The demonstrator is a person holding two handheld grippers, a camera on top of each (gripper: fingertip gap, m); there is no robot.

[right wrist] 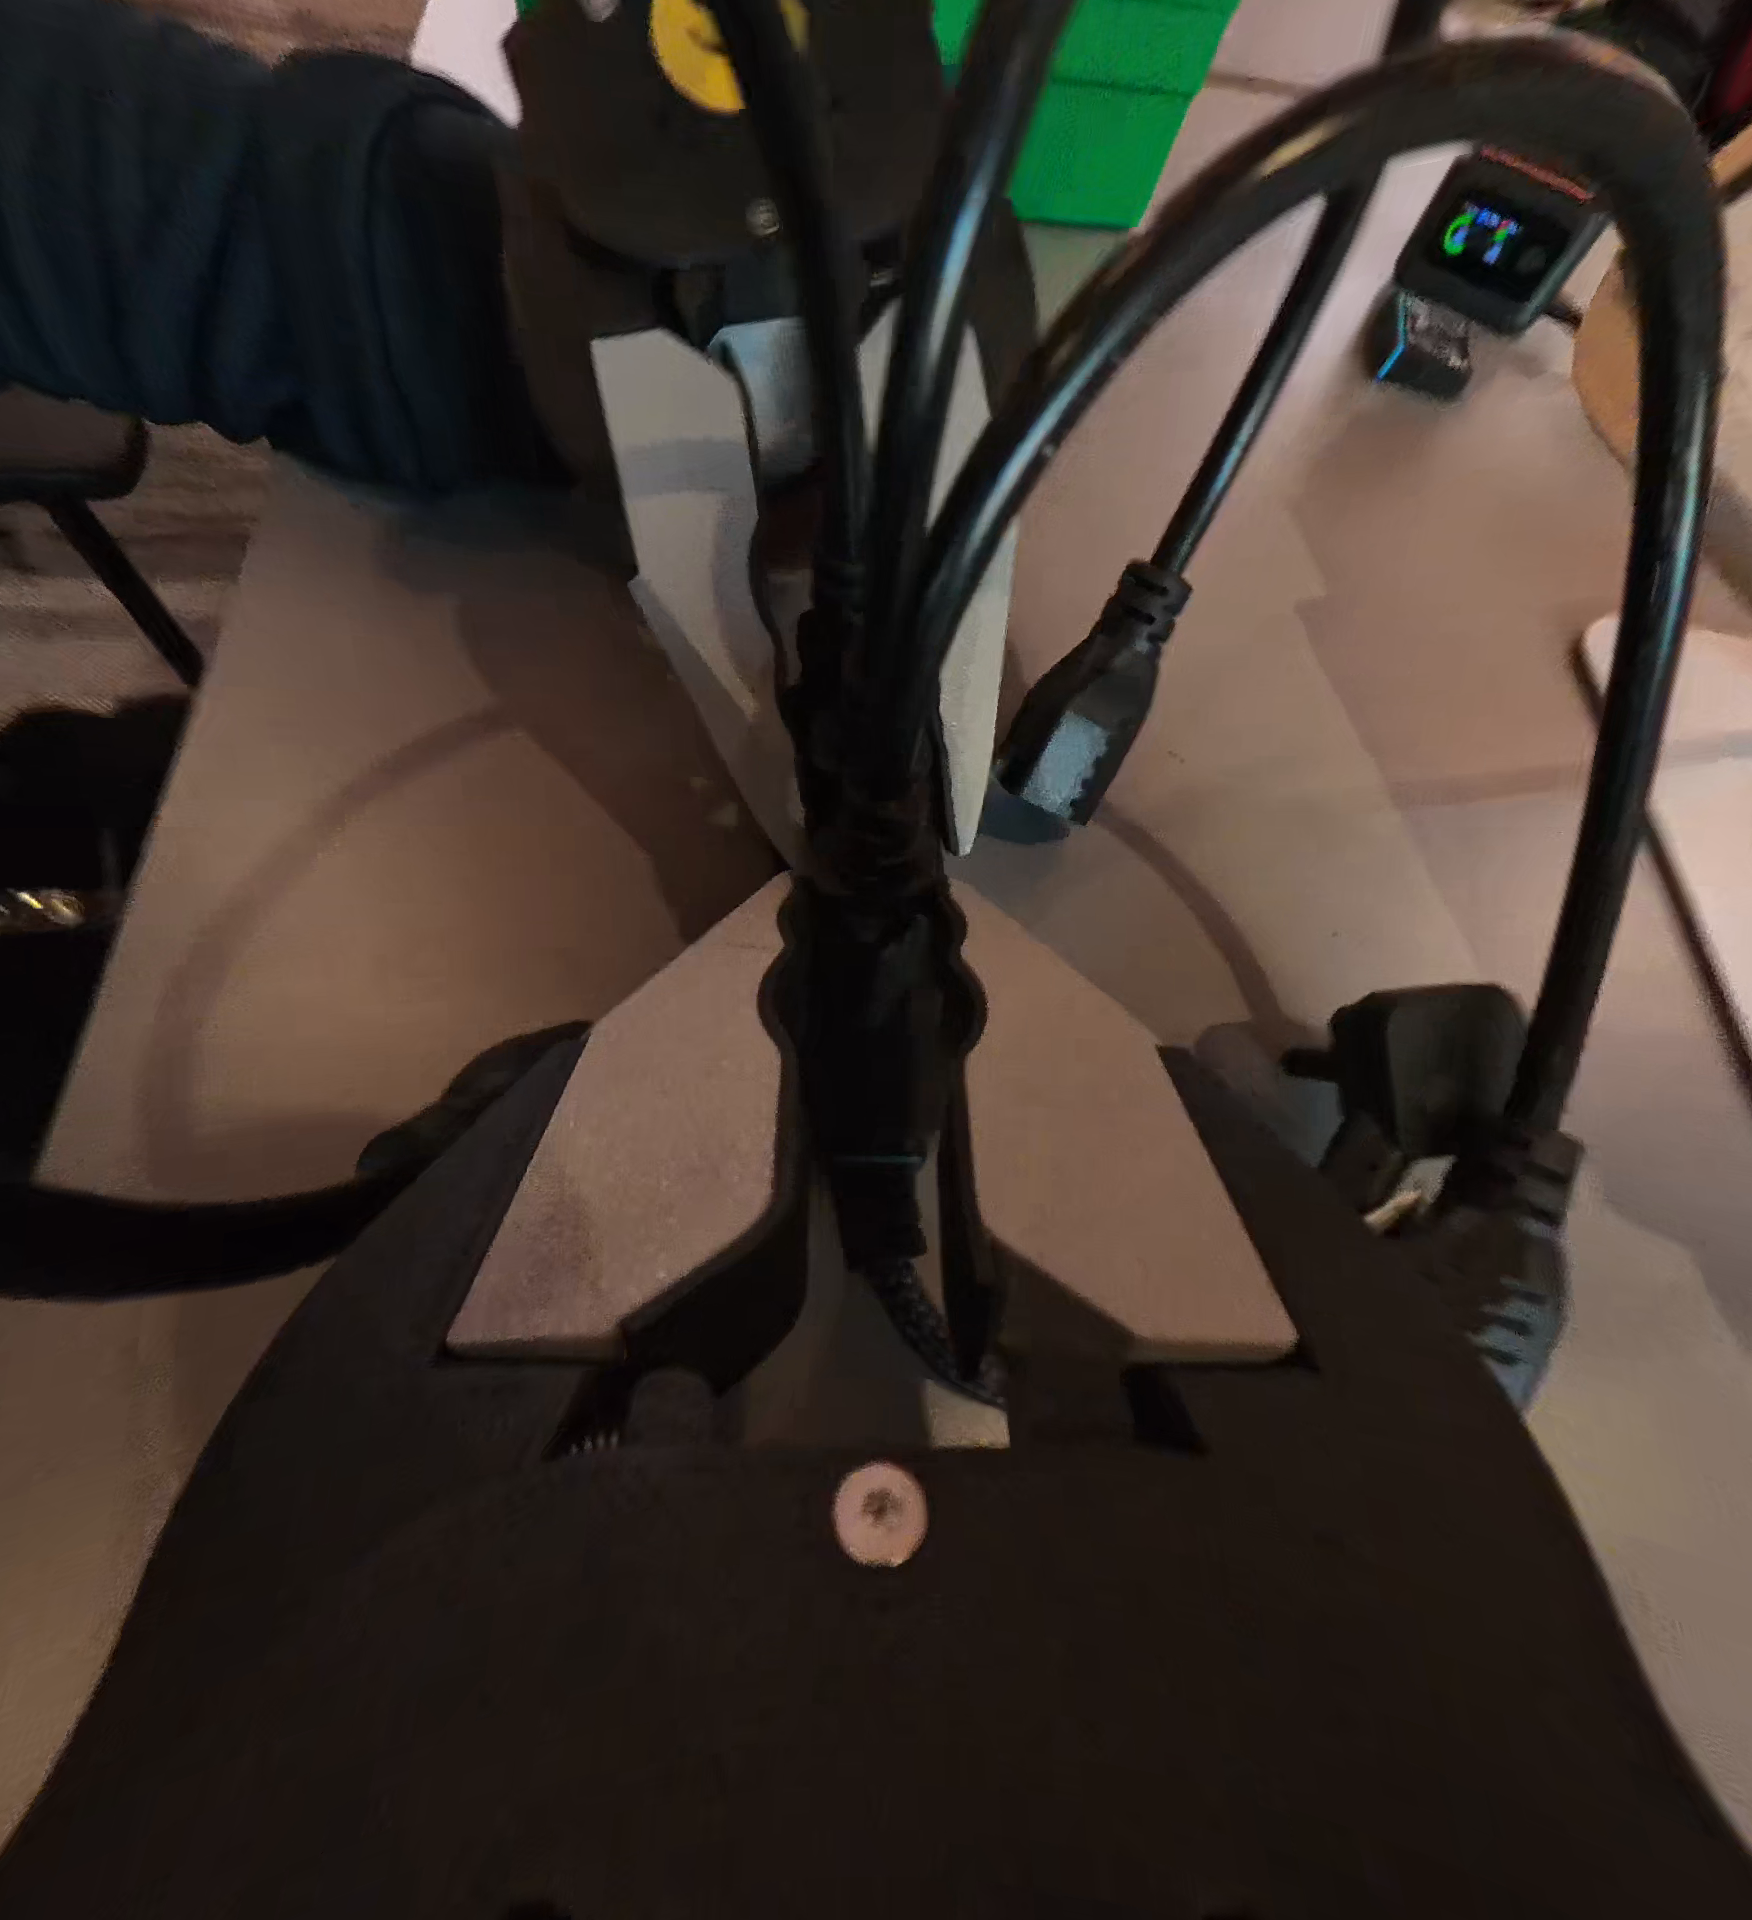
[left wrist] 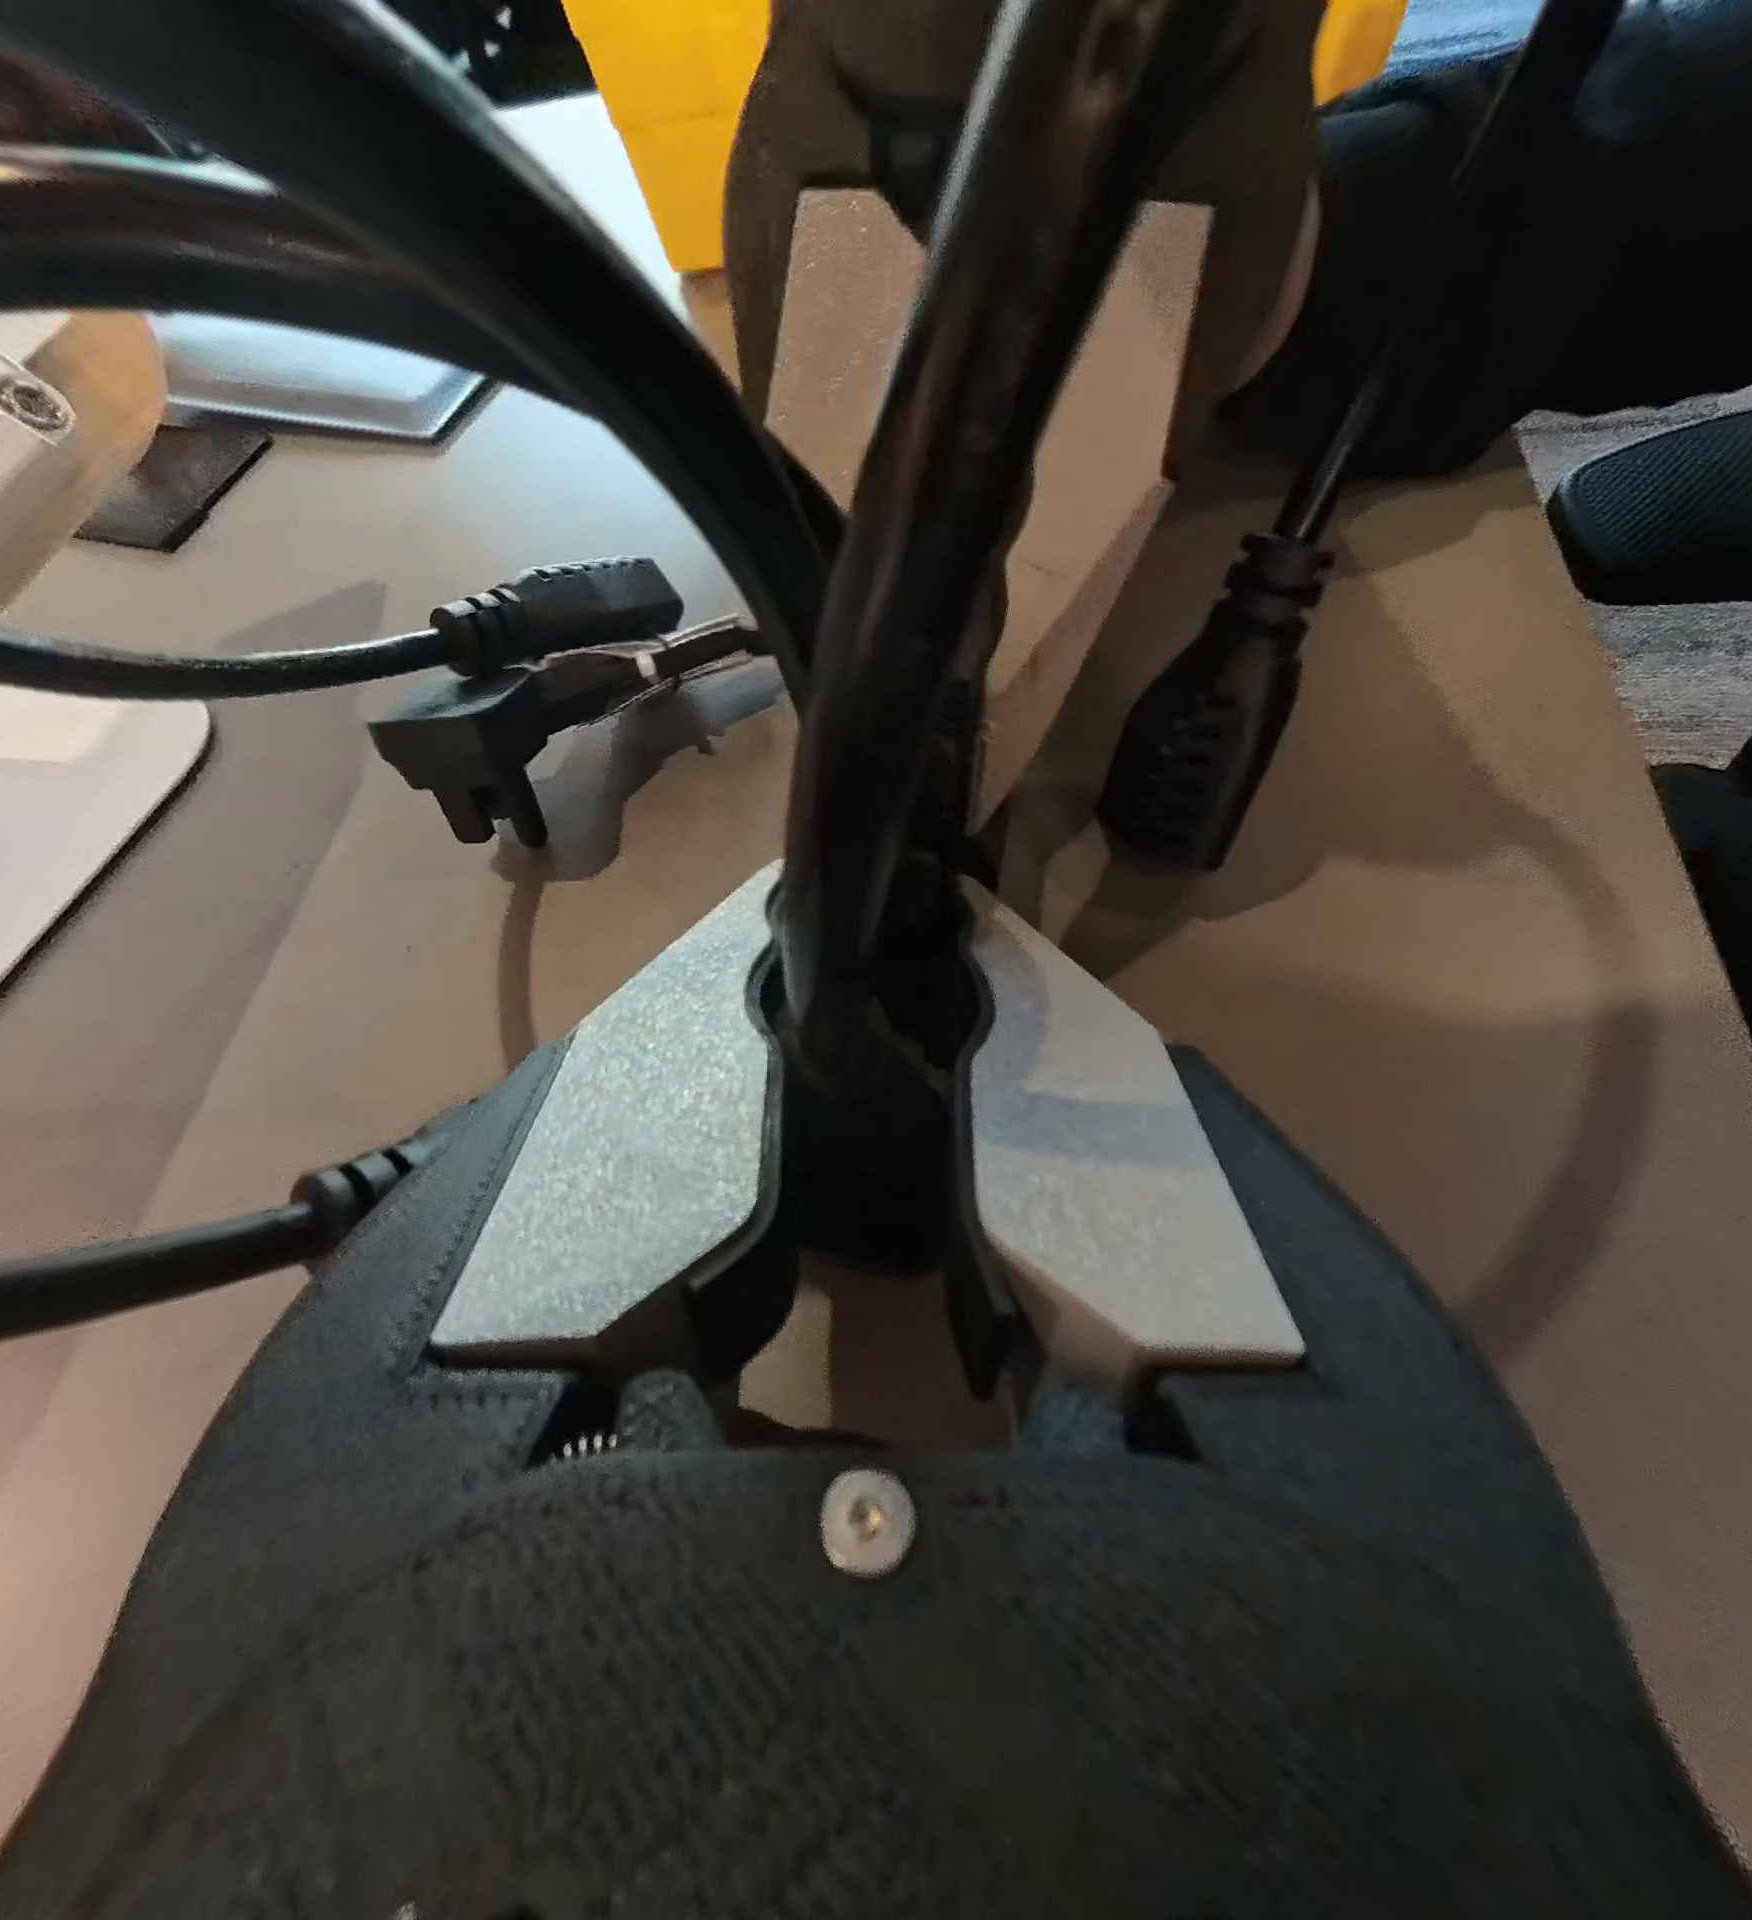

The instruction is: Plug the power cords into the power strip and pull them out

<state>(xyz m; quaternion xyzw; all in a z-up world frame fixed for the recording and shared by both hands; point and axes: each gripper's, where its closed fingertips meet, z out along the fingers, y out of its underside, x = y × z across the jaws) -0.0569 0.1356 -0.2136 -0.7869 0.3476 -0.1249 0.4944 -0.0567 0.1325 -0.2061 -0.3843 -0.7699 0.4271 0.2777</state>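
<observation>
Left wrist view: the left gripper (left wrist: 867,997) is clamped on a bundle of black cords (left wrist: 893,644) that rises steeply from its tips, above a tan table (left wrist: 228,1039). A three-pin plug (left wrist: 467,748) lies loose on the table to the left, beside a moulded connector (left wrist: 560,608); another connector (left wrist: 1215,727) hangs to the right. No power strip shows here.

Right wrist view: the right gripper (right wrist: 877,997) is likewise closed on the cord bundle (right wrist: 867,831), tip to tip with the other gripper (right wrist: 851,644) opposite. One cord (right wrist: 1620,520) arches stiffly over to a plug (right wrist: 1412,1091) resting just beside the right gripper; a connector (right wrist: 1080,717) dangles near the far tips. No power strip shows here either.

The cords look springy and smooth-jacketed, light but inclined to hold their curve; the moulded plug bodies, rigid and ridged, probably offer the surest hold for insertion.
</observation>
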